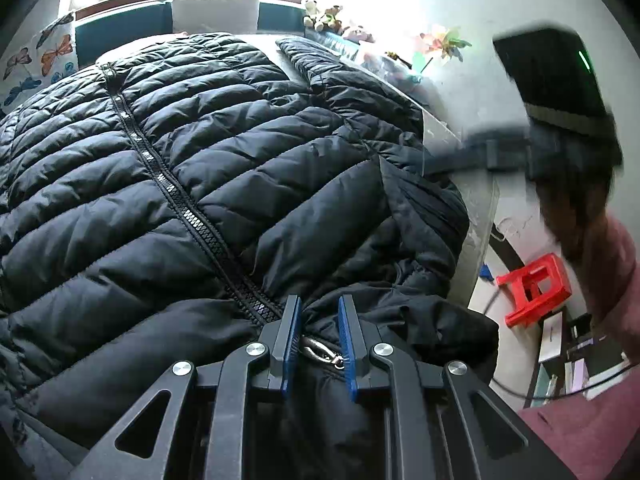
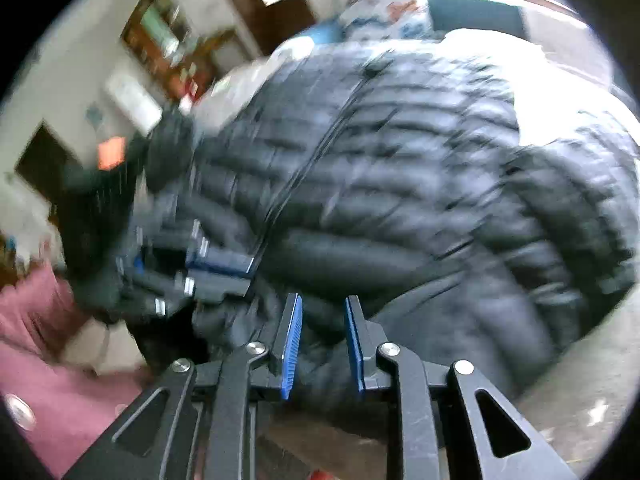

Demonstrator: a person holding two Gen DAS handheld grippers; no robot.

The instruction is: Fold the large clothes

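Note:
A black quilted puffer jacket lies front up on a table, its zipper closed and running away from me. My left gripper stands open over the near end of the zipper, its metal pull tab between the blue pads. The right gripper shows blurred at the upper right of the left wrist view, off the jacket. In the blurred right wrist view my right gripper is open above the jacket's near edge, holding nothing. The left gripper shows there by the zipper.
The pale table carries the jacket and ends at the right. A red plastic stool stands on the floor beyond that edge. Stuffed toys and a paper pinwheel sit at the far side. The person's maroon sleeve is at right.

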